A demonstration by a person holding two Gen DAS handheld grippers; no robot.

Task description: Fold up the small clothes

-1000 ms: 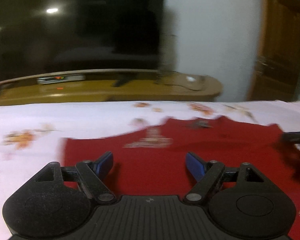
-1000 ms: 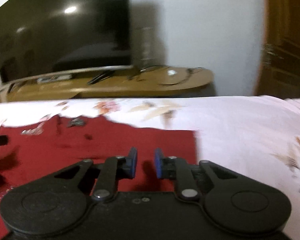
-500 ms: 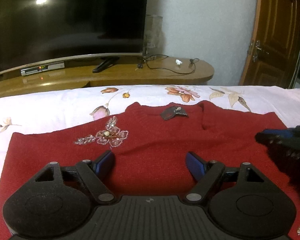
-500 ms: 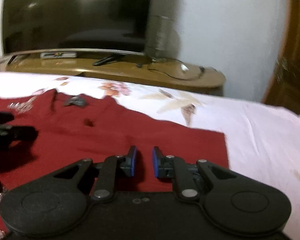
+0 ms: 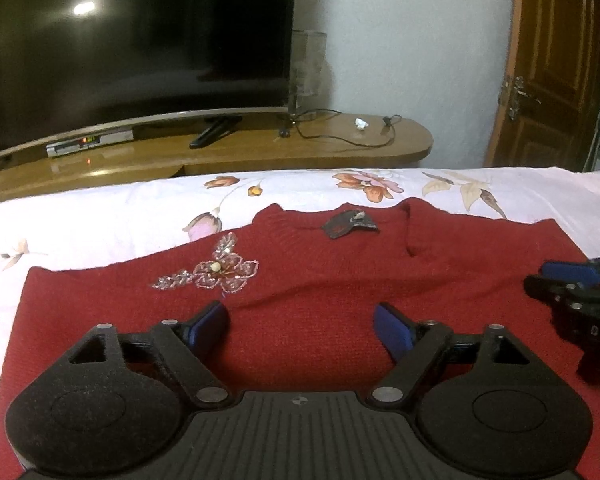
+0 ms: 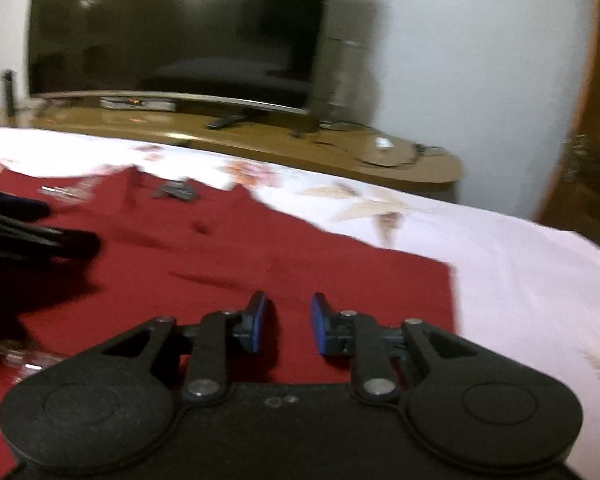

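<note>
A small red knit sweater (image 5: 308, 292) lies flat on a white floral bedsheet (image 5: 100, 216), neck towards the far edge, with a beaded flower (image 5: 220, 270) on its left chest and a dark tag (image 5: 348, 224) at the collar. My left gripper (image 5: 300, 320) is wide open and empty over the sweater's middle. My right gripper (image 6: 287, 322) hovers over the sweater's right part (image 6: 260, 256), jaws apart by a narrow gap, holding nothing. It shows at the right edge of the left wrist view (image 5: 572, 280).
A wooden TV stand (image 5: 260, 148) with a large dark television (image 5: 140, 40), a set-top box (image 5: 88, 144) and cables stands past the bed's far edge. A wooden door (image 5: 556, 68) is at the right. The sheet (image 6: 520, 272) extends right of the sweater.
Both grippers swung left over the sweater. The right gripper's jaws opened slightly wider. The left gripper stayed wide open.
</note>
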